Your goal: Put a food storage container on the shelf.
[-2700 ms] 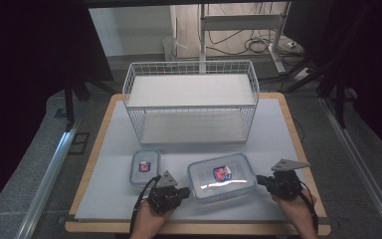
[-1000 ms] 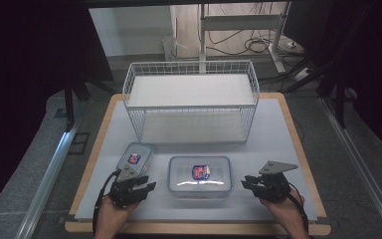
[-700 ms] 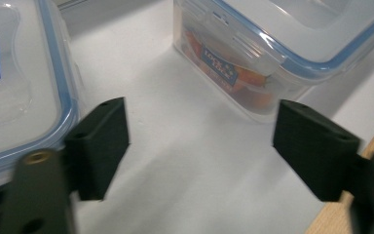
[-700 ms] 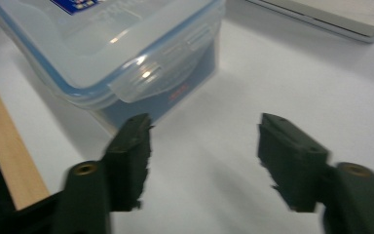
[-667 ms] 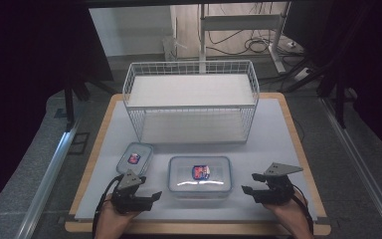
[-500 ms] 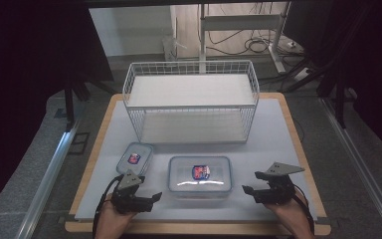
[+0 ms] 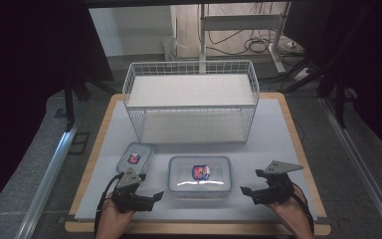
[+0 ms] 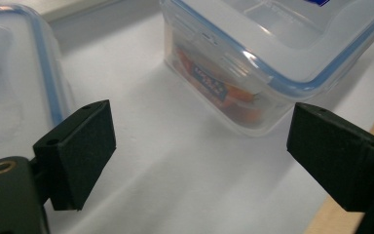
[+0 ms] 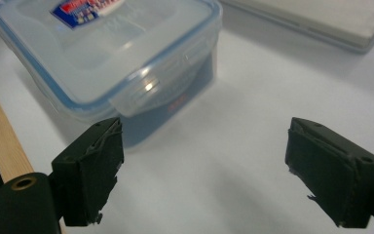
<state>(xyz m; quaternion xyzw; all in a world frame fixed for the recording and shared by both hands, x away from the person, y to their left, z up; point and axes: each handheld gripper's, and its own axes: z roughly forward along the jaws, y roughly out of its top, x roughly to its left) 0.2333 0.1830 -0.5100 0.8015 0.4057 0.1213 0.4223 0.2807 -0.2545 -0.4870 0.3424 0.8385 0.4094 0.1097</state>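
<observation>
High view: the big food box (image 7: 199,175) sits on the table (image 7: 278,129) between both tongs. Left tongs (image 7: 151,197) at 9 o'clock and right tongs (image 7: 245,191) at 3 o'clock have just spread wide, pinching nothing.

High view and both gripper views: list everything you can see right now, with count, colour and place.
large container: 1, clear with blue-edged lid and red-blue label, front centre of the board, between the grippers.
small container: 1, clear with blue-edged lid, left of the large one.
wire basket: 1, white, two-level, back of the board.
board: 1, white with wooden edge, on the table.
left gripper: 1, black, front left, jaws have just been opening, nothing between them.
right gripper: 1, black, front right, jaws have just been opening, nothing between them.
</observation>
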